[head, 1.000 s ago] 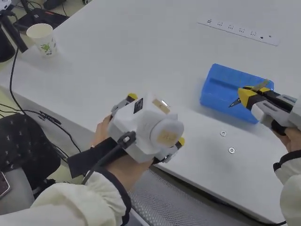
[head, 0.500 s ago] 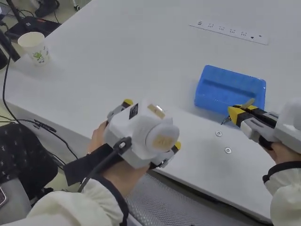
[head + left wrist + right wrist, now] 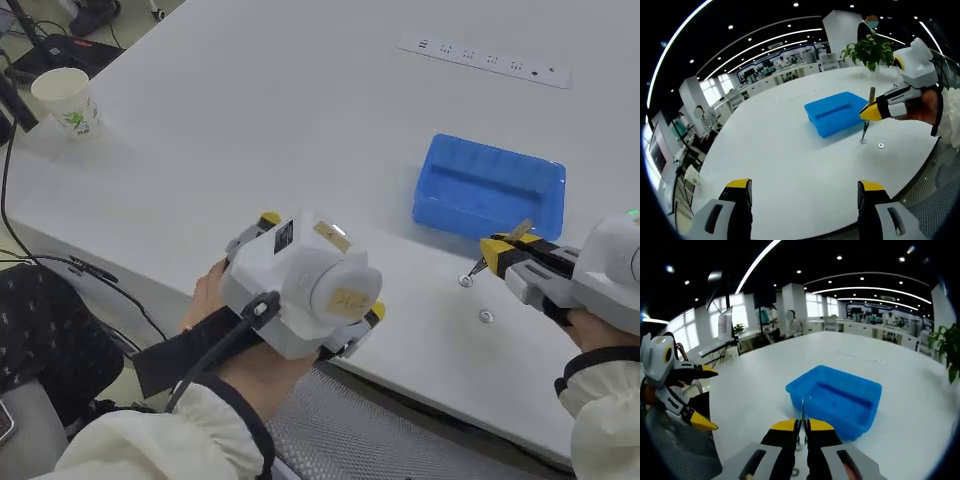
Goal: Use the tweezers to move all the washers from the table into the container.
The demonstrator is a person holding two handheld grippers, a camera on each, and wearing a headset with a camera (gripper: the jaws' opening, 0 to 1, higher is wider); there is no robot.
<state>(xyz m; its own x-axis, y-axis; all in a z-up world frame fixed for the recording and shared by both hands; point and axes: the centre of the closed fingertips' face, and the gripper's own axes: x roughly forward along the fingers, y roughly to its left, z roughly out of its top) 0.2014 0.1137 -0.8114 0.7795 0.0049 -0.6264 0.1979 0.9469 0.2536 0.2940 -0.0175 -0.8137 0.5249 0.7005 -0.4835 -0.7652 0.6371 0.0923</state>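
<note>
Two small metal washers lie on the white table in front of the blue container (image 3: 490, 188): one washer (image 3: 465, 281) under the tweezers' tip, the other washer (image 3: 486, 316) closer to me. My right gripper (image 3: 498, 252) is shut on the tweezers (image 3: 476, 267), whose tip points down at the first washer. In the left gripper view the tweezers (image 3: 866, 125) touch or nearly touch that washer (image 3: 863, 142); the second washer (image 3: 881, 145) sits beside it. My left gripper (image 3: 322, 265) hovers open over the table's front edge, holding nothing. The container (image 3: 837, 397) looks empty.
A paper cup (image 3: 68, 100) stands at the far left of the table. A white power strip (image 3: 485, 58) lies at the back. Black cables (image 3: 60, 262) hang off the left edge. The table's front edge runs just under my hands.
My right gripper has come back from over the blue container and dropped toward me, bringing the tweezers' tip down to the nearer-left washer. The left gripper has stayed where it was.
</note>
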